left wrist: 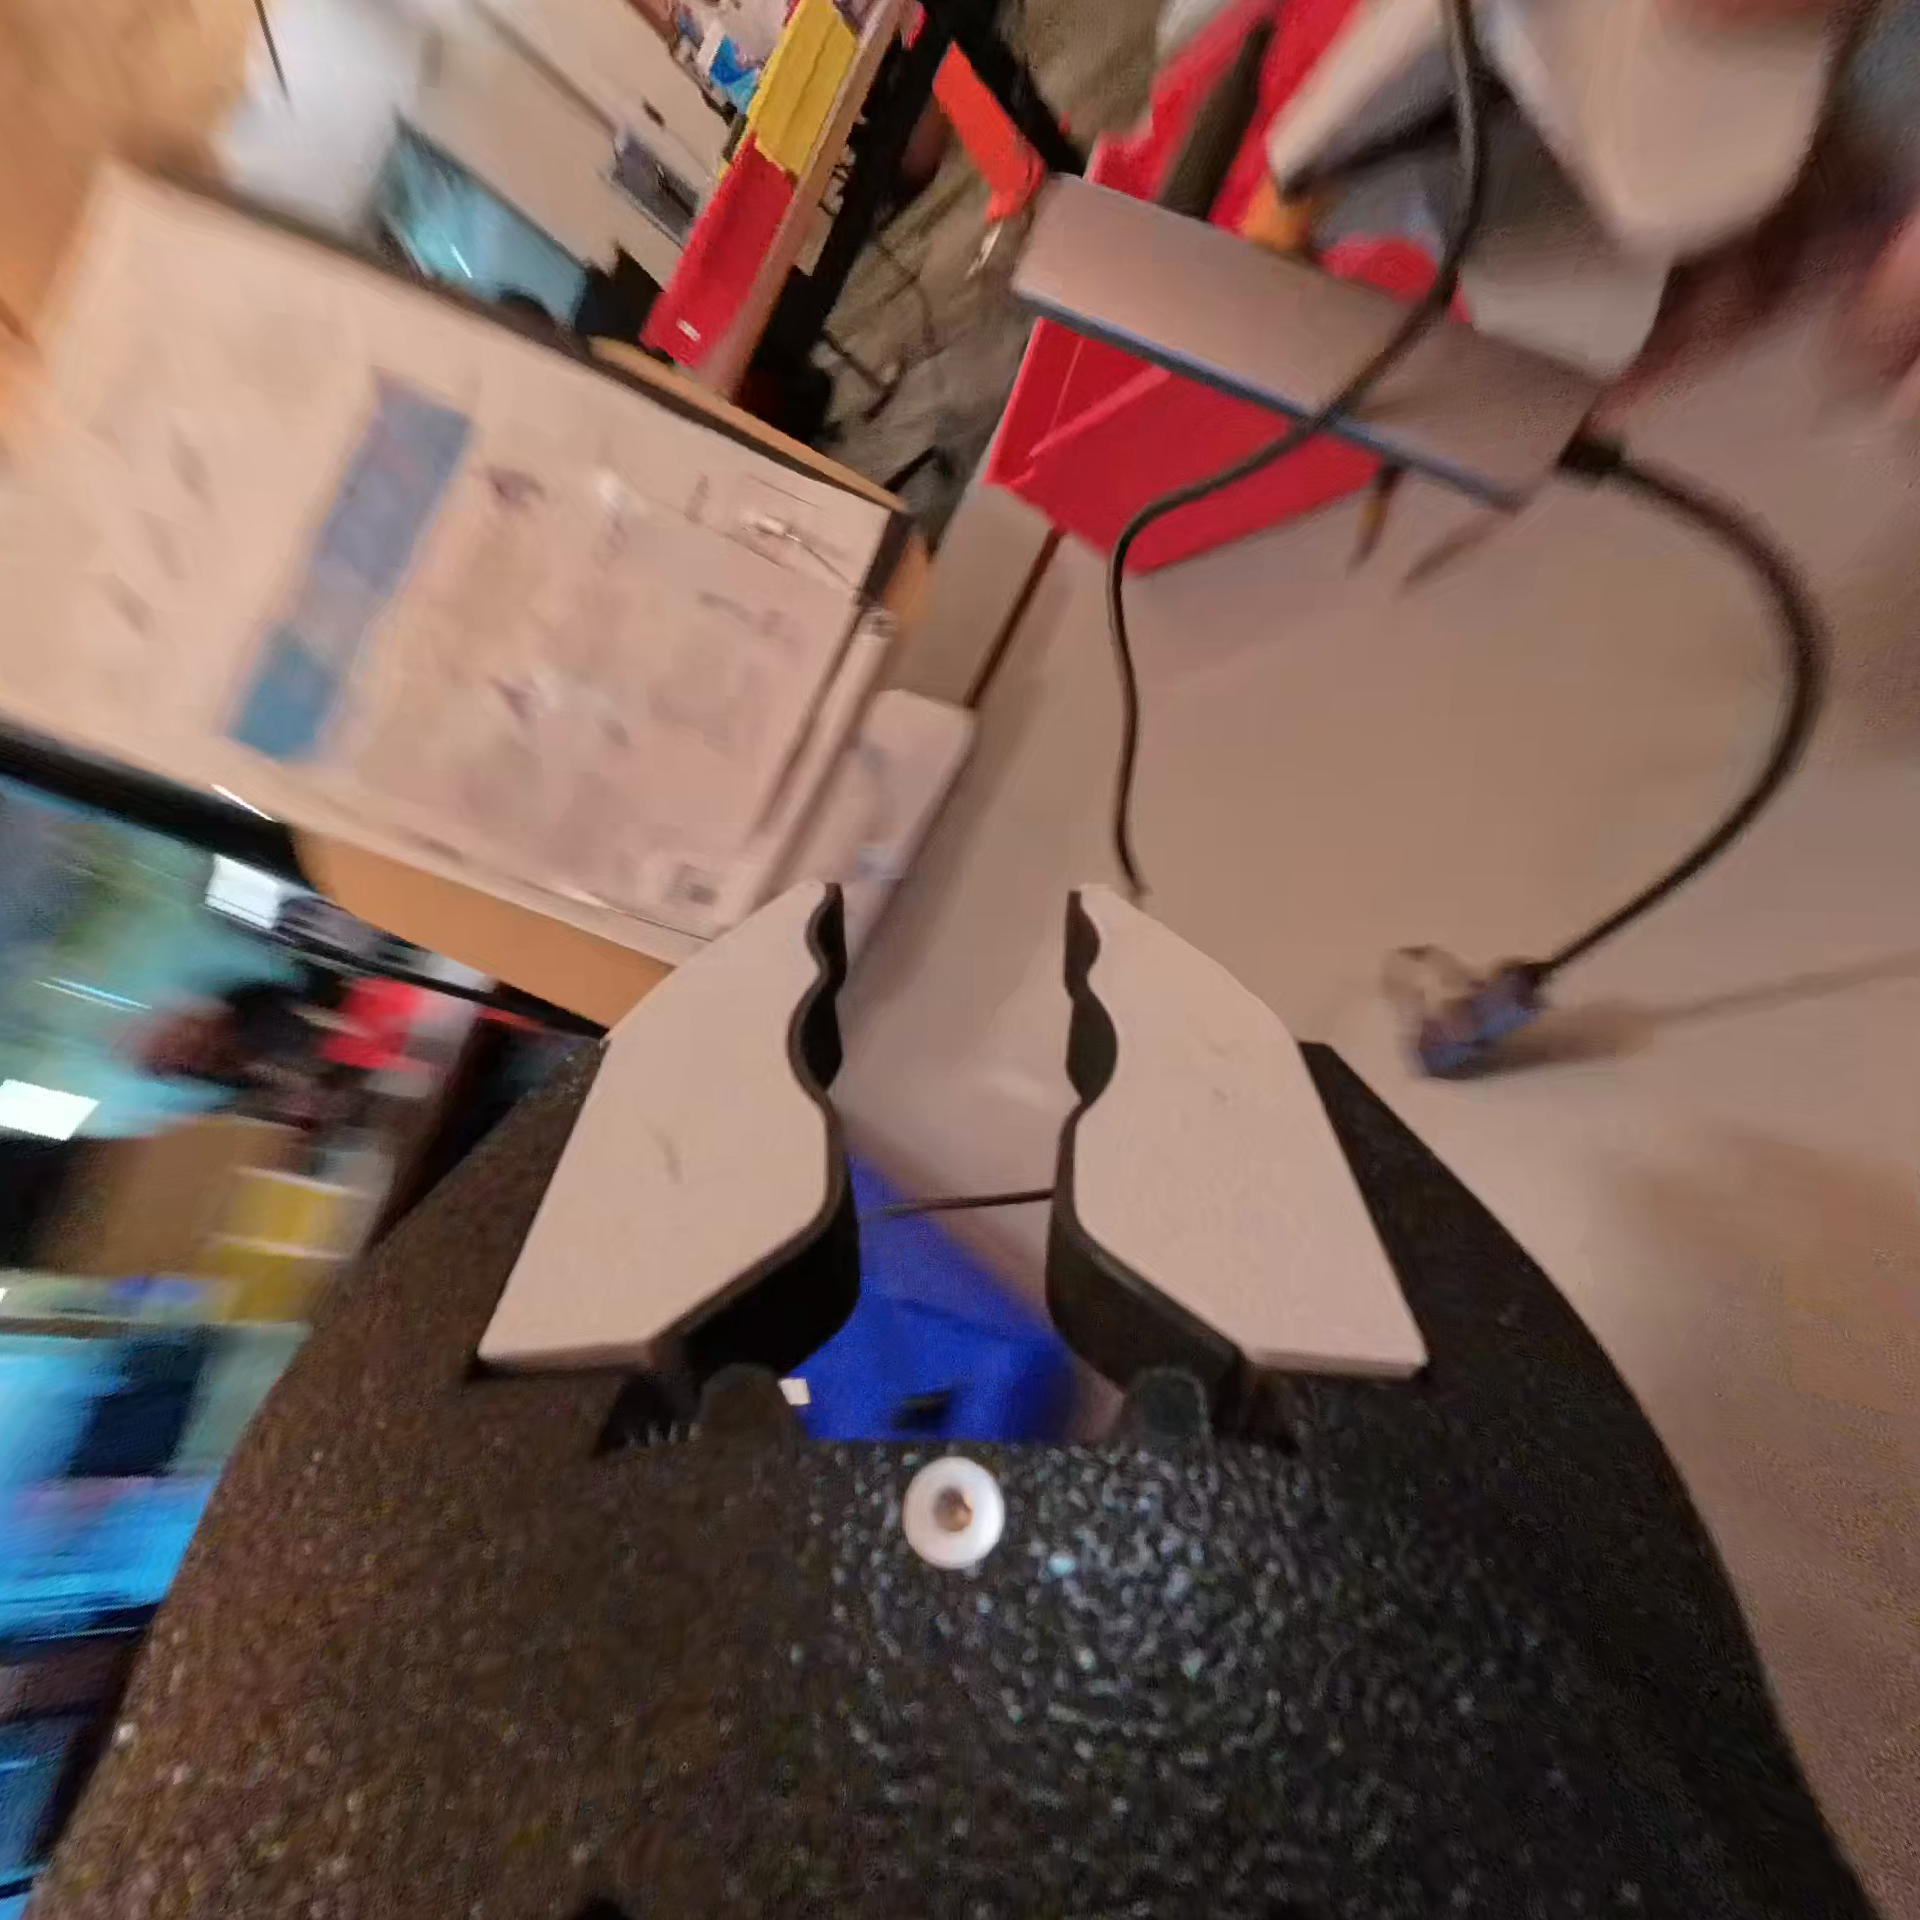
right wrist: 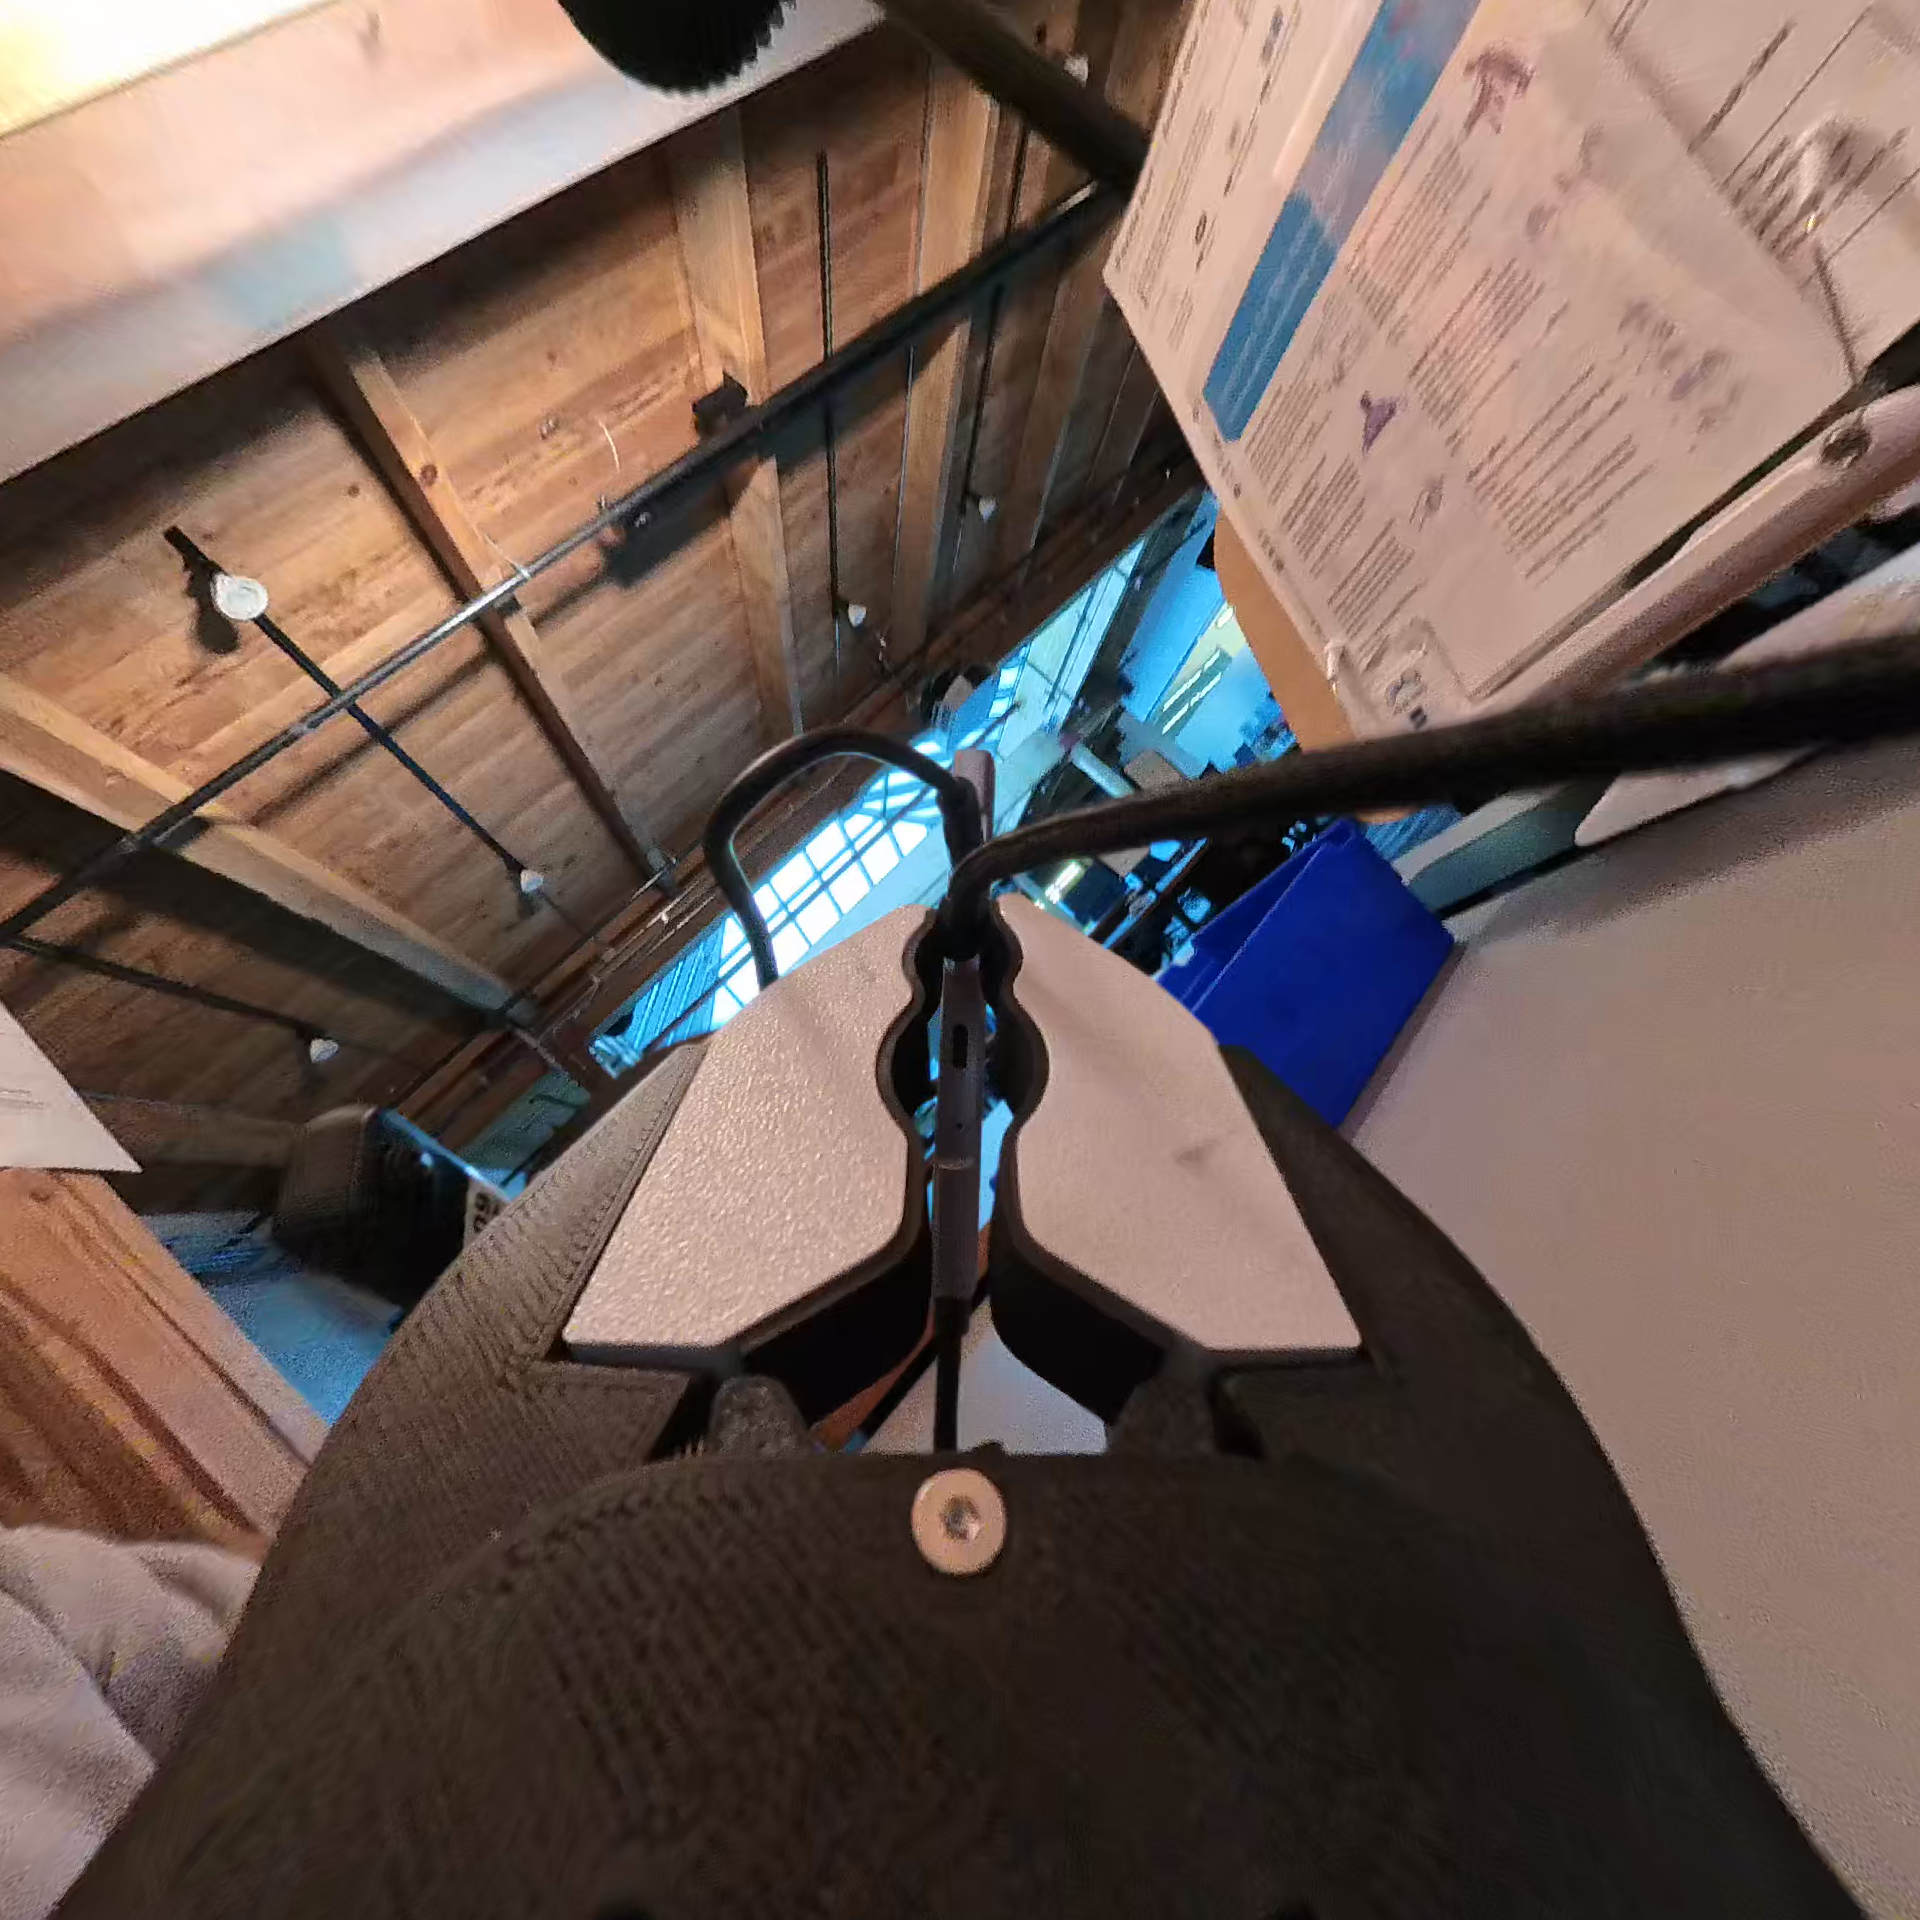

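My left gripper is open and empty, held above the pale table. Up and to the right in this view, the blurred right gripper holds a flat grey device in the air. A thick black cable loops from the device down to a blue plug lying on the table. A thinner black cable hangs from it too. In the right wrist view my right gripper is shut on the grey device, seen edge-on between the fingers, with the thick cable running off to the right.
A large white cardboard box stands on the left of the table and shows in the right wrist view. A blue bin sits under my left gripper and shows again. A red bin stands behind. The left wrist view is motion-blurred.
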### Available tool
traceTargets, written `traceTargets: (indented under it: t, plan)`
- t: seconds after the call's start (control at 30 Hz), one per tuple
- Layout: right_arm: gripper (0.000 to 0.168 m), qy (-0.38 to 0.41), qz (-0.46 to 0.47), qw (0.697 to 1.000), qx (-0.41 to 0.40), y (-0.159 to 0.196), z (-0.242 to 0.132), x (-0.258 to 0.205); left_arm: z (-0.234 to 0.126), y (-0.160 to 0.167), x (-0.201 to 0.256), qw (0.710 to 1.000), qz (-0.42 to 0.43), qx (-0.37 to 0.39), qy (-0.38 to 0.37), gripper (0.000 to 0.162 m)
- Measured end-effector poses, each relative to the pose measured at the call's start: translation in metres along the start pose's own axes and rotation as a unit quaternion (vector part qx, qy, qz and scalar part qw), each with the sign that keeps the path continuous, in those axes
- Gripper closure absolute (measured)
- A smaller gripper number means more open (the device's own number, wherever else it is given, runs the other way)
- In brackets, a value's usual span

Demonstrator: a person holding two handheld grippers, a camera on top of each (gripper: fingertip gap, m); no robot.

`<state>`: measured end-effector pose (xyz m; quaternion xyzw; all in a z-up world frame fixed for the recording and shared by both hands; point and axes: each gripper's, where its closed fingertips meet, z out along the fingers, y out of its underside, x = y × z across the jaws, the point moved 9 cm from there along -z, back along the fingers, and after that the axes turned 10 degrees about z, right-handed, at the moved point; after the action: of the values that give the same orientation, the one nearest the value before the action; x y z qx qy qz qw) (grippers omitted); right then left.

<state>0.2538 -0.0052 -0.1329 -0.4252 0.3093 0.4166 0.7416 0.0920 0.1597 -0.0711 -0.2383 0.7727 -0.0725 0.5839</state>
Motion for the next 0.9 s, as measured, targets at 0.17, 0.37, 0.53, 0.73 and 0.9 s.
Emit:
traceTargets:
  t: [0.17, 0.37, 0.53, 0.73, 0.9]
  plan:
    - [0.162, 0.0, -0.04, 0.998, 0.038, -0.025, -0.005, -0.026, -0.022, 0.023, 0.019, 0.95, -0.295, 0.101, 0.028, 0.116]
    - [0.161, -0.036, -0.078, 0.996, 0.037, -0.05, -0.013, -0.069, -0.022, 0.064, 0.053, 0.963, -0.242, -0.045, -0.105, 0.106]
    - [0.162, -0.014, -0.082, 0.996, 0.021, -0.048, -0.021, -0.067, -0.004, 0.11, 0.038, 0.971, -0.197, -0.125, -0.053, 0.1]
    - [0.162, -0.013, -0.069, 0.997, 0.023, -0.043, -0.024, -0.063, 0.025, 0.135, 0.043, 0.964, -0.179, -0.186, -0.06, 0.157]
    - [0.161, -0.014, -0.061, 0.998, 0.022, -0.046, -0.029, -0.062, 0.025, 0.141, 0.043, 0.961, -0.201, -0.166, -0.094, 0.162]
